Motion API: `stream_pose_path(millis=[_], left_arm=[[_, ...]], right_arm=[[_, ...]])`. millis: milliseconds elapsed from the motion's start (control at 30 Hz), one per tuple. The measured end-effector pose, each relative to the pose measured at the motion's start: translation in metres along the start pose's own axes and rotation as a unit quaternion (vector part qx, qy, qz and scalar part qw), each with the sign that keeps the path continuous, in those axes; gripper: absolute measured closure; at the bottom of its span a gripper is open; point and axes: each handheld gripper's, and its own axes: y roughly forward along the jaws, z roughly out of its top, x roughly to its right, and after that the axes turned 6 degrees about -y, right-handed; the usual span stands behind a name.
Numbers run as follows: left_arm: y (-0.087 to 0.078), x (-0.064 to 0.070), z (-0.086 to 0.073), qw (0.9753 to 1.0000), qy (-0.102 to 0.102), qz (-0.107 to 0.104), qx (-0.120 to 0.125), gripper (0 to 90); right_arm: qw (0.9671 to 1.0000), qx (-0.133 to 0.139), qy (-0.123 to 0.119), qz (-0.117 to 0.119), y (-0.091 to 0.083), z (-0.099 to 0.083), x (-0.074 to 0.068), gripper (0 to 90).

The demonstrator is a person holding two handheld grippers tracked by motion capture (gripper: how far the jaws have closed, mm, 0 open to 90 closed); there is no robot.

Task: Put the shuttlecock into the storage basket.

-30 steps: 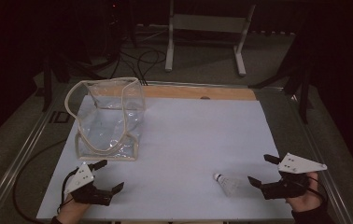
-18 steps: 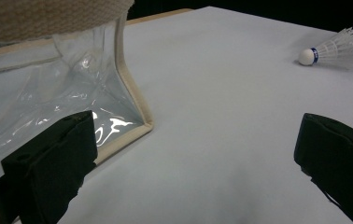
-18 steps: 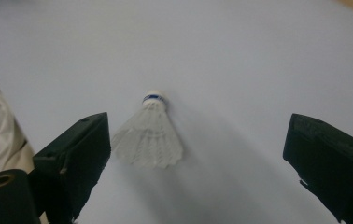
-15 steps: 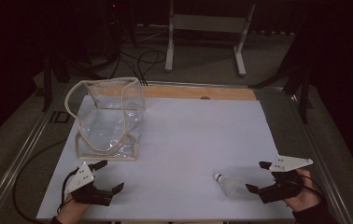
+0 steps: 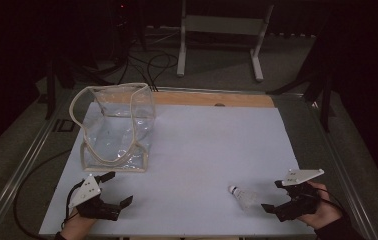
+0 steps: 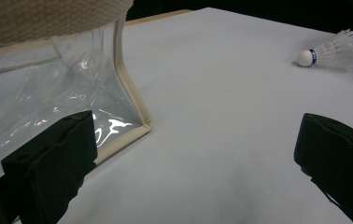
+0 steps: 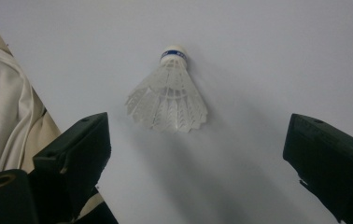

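A white feather shuttlecock [image 5: 243,196] lies on its side on the white table sheet [image 5: 202,140] at the front right, cork end to the left. My right gripper [image 5: 273,195] stands open just right of it, jaws apart and not touching it. In the right gripper view the shuttlecock [image 7: 167,98] lies ahead of the open gripper [image 7: 195,154], cork pointing away. A clear plastic bag with beige trim [image 5: 114,127] stands open at the left. My left gripper [image 5: 118,189] is open in front of it, holding nothing. The left gripper view shows the bag's corner [image 6: 128,93] and the shuttlecock [image 6: 333,46] far off.
A wooden strip [image 5: 212,99] runs along the table's far edge. Metal rails [image 5: 27,165] border both sides. Beyond the table, a white stand [image 5: 222,30] and cables sit on the dark floor. A pale cloth [image 7: 2,112] shows at the left of the right gripper view.
My right gripper has moved left and toward the front edge, closing in on the shuttlecock. The shuttlecock, the bag and the left gripper have stayed put.
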Motion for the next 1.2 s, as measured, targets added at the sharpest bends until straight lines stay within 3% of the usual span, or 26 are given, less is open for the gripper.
stream_pose_path(millis=[333,467,600,1200], left_arm=[[0.000,0.001,0.000,1.0000,0.002,0.000,-0.003,0.5],[0.000,0.000,0.000,1.0000,0.002,0.000,-0.003,0.6],[0.001,0.001,-0.001,1.0000,0.004,0.000,-0.005,0.5],[0.002,0.001,-0.001,0.9999,0.009,0.000,-0.009,0.5]], right_arm=[[0.9991,-0.038,0.002,0.020,0.012,0.001,-0.001,7.7],[0.9977,-0.059,-0.017,0.027,0.021,0.002,-0.003,7.7],[0.9966,-0.077,-0.018,0.025,0.026,0.004,-0.003,7.7],[0.9935,-0.108,-0.019,0.029,0.040,0.008,0.004,7.7]])
